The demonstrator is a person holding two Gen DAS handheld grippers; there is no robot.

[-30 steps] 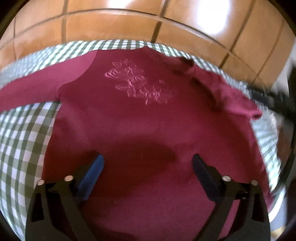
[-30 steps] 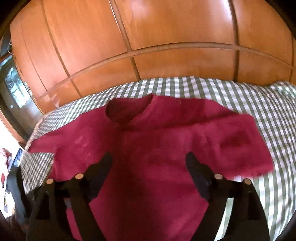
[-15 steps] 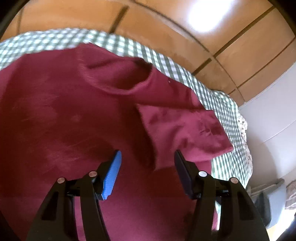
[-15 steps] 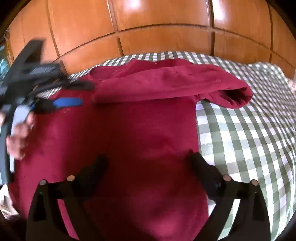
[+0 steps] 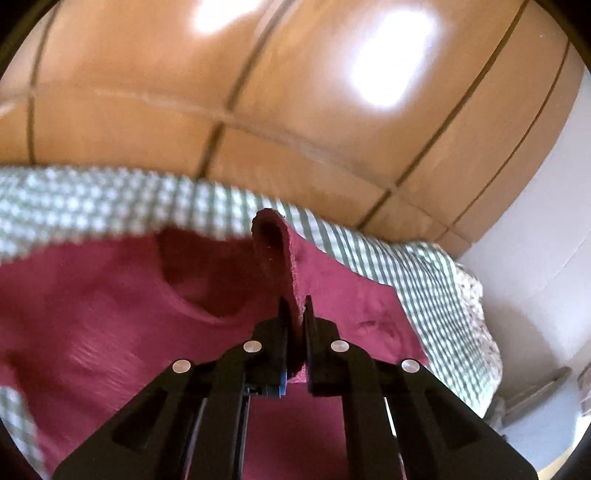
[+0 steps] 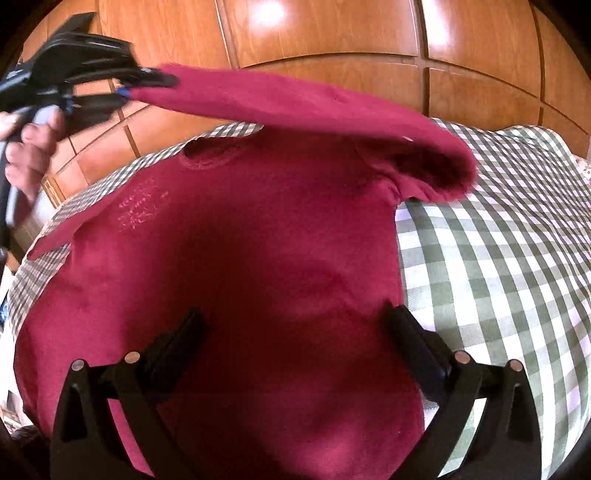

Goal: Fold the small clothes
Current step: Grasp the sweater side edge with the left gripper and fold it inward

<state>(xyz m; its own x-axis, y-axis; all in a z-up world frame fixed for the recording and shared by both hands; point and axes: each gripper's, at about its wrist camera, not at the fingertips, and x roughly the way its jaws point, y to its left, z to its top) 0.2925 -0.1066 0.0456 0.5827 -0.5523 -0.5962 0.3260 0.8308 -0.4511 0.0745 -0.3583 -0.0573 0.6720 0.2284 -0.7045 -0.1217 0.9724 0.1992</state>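
A small maroon long-sleeved top [image 6: 236,266] lies face up on a green-and-white checked cloth [image 6: 498,258], neck hole away from me. My left gripper [image 5: 295,314] is shut on the end of the top's right sleeve [image 5: 275,251]. In the right wrist view the left gripper [image 6: 147,83] holds that sleeve [image 6: 314,107] stretched in the air over the chest. My right gripper [image 6: 295,332] is open and empty above the top's lower body. A pale flower print [image 6: 142,206] shows on the chest.
Brown wooden panelling [image 6: 332,33] rises behind the checked cloth. The cloth's right edge [image 5: 476,332] drops off beside a white wall [image 5: 546,240]. The person's hand [image 6: 26,147] grips the left tool at the far left.
My left gripper closed on the sleeve end and lifted it up and across over the chest. My right gripper stayed open above the lower body.
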